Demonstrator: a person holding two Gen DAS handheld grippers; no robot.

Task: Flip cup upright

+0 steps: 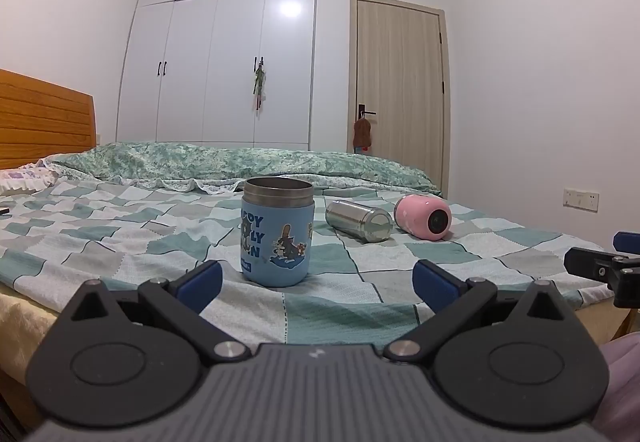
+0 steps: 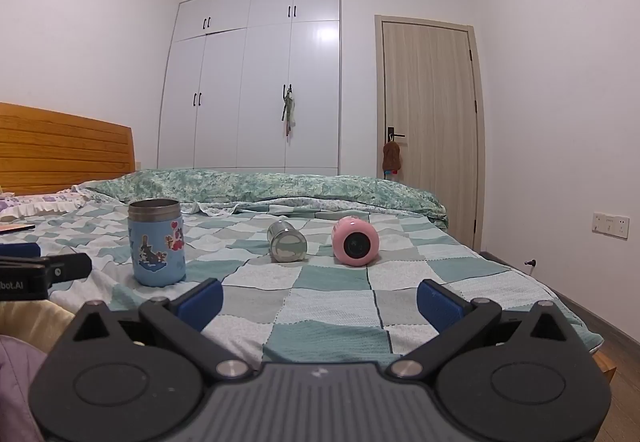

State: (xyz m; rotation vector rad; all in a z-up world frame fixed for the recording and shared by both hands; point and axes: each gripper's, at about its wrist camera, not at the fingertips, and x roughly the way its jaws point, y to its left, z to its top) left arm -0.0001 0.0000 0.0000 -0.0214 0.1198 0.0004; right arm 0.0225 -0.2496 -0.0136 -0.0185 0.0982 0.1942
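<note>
A blue cartoon cup stands upright on the checked bedspread, mouth up; it also shows in the right wrist view. A steel cup lies on its side to its right. A pink cup lies on its side further right. My left gripper is open and empty, just short of the blue cup. My right gripper is open and empty, well short of the steel and pink cups.
A rolled green quilt lies along the bed's far side. A wooden headboard is at left. A white wardrobe and a door stand behind. The bed's front edge is under both grippers.
</note>
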